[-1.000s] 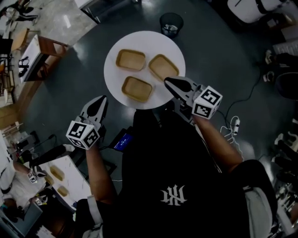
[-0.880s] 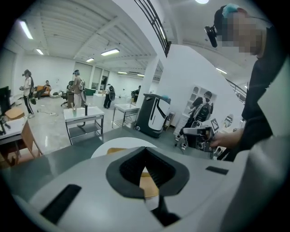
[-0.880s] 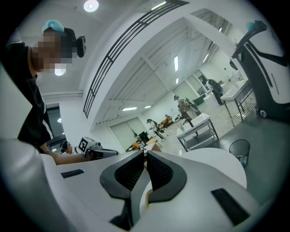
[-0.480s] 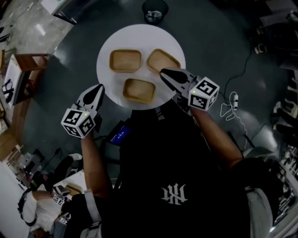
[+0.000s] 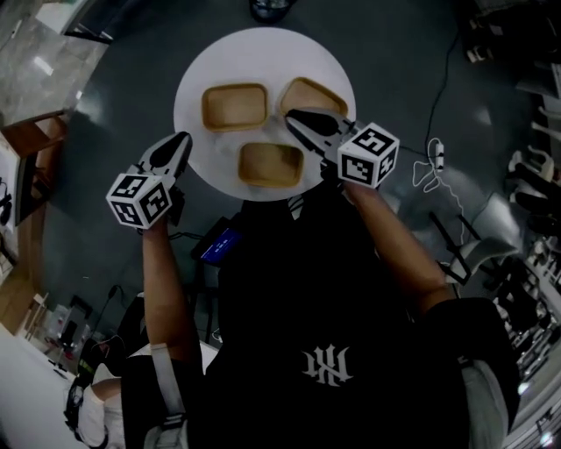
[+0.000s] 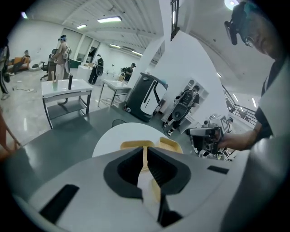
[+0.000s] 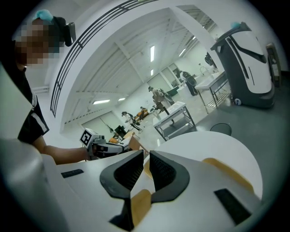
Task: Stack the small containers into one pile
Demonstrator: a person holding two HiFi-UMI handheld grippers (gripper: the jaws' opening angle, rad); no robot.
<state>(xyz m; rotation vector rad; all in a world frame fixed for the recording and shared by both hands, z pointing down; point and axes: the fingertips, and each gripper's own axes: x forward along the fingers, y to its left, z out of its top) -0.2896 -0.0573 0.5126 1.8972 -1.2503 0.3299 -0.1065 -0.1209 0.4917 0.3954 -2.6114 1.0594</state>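
Three tan containers (image 5: 235, 106) lie apart on the round white table (image 5: 263, 53) — two far, one near. Our left gripper (image 5: 182, 138) hangs at the table's left edge, its jaws just opening to a narrow slit with nothing between. Our right gripper (image 5: 291, 115) — jaws together, empty — hovers over the far-right container (image 5: 311, 95).

A round white table (image 5: 263, 53) stands on a glossy dark grey floor (image 5: 131, 114). A round black waste bin (image 5: 270, 9) sits just beyond it. A white power strip (image 5: 436, 158) lies on the floor to the right. A white metal-legged workbench (image 6: 65, 88) stands farther off.
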